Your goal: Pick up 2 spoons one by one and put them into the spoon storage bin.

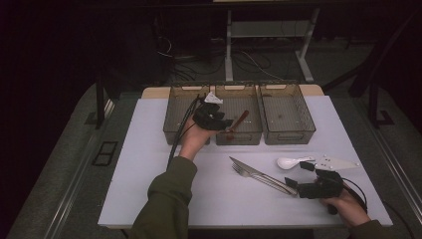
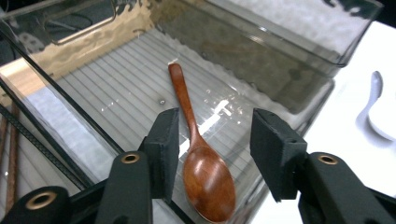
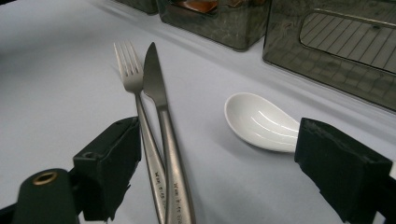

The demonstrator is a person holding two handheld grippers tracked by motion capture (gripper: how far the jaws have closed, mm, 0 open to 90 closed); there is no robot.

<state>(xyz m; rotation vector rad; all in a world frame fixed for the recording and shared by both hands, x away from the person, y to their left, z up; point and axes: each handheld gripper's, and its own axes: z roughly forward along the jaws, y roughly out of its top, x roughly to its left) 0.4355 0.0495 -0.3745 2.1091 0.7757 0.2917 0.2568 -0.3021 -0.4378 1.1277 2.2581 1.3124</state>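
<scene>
1. Lying in the middle bin (image 1: 251,135) at upper centre, the wooden spoon (image 2: 203,163) sits between the left gripper's (image 2: 215,147) spread fingers, untouched.
2. Right gripper (image 3: 217,172), lower right, fingers spread over fork (image 3: 140,100) and knife (image 3: 161,112).

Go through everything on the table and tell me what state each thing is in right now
Left gripper: open, jaws either side of the wooden spoon, not pressing it.
Wooden spoon: lying in the middle bin.
Right gripper: open wide over the table.
Fork and knife: lying crossed on the table.
White spoon: lying bowl up.
</scene>
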